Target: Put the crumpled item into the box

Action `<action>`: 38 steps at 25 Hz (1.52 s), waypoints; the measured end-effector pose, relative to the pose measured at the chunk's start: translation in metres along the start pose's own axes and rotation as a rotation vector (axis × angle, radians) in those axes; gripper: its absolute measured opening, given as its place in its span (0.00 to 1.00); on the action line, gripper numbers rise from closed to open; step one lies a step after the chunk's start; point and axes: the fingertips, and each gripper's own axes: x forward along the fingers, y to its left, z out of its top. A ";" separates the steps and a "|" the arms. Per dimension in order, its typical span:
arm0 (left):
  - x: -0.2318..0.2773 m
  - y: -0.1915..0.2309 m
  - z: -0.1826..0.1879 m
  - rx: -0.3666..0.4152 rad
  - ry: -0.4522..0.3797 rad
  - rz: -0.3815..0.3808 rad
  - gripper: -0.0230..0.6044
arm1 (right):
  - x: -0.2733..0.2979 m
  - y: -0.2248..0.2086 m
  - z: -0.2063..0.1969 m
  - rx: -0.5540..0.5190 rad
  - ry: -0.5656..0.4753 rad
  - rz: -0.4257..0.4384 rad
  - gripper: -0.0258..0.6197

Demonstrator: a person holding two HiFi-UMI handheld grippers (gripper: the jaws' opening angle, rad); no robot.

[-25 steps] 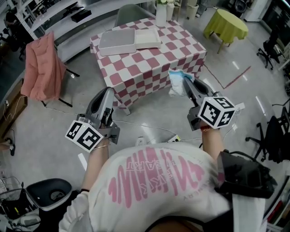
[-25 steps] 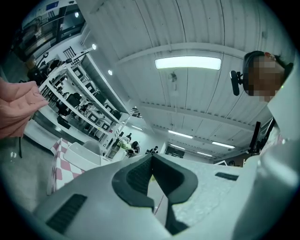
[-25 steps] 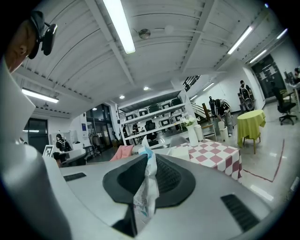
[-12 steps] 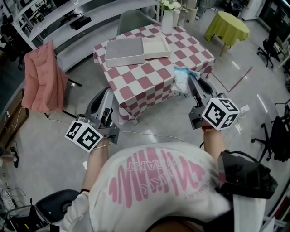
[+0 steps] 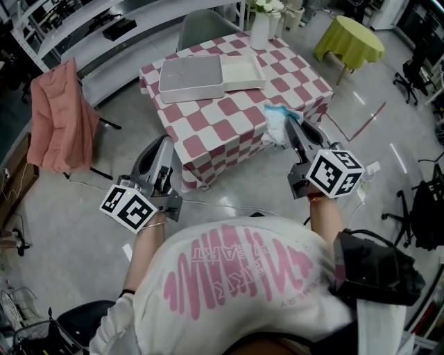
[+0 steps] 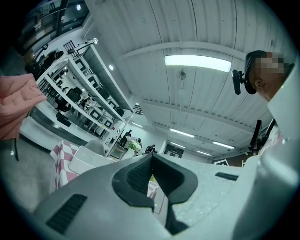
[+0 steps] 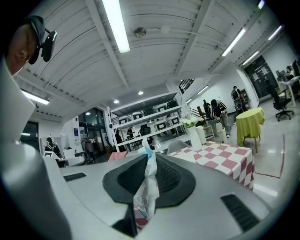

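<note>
A crumpled white and blue item (image 5: 276, 123) hangs from my right gripper (image 5: 288, 127), which is shut on it just off the near right corner of the red-and-white checked table (image 5: 229, 118). In the right gripper view the crumpled item (image 7: 147, 187) sits pinched between the dark pads of that gripper (image 7: 149, 161). A shallow white box (image 5: 243, 71) lies on the table's far side, beside a grey lid or tray (image 5: 191, 75). My left gripper (image 5: 165, 144) is shut and holds nothing, over the floor left of the table; its jaws (image 6: 151, 164) meet.
A white vase with flowers (image 5: 259, 28) stands at the table's far edge, with a grey chair (image 5: 201, 19) behind. A pink garment (image 5: 59, 118) hangs at the left. A yellow-green round table (image 5: 349, 38) stands far right. Cables (image 5: 229, 201) lie on the floor near the person's feet.
The view has shifted a little, so the table sits slightly nearer and to the right. Both grippers keep their pose, and the crumpled item stays pinched in the right one.
</note>
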 end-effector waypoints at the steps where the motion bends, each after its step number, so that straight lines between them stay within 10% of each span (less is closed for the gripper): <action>1: 0.001 0.001 -0.001 0.001 0.004 -0.004 0.05 | 0.003 -0.002 -0.001 0.001 0.005 -0.002 0.11; 13: 0.019 0.019 -0.041 -0.056 0.105 0.032 0.05 | 0.020 -0.038 -0.029 0.128 0.058 -0.037 0.11; 38: 0.172 0.103 -0.002 -0.027 0.004 0.150 0.05 | 0.210 -0.135 0.035 0.086 0.113 0.119 0.11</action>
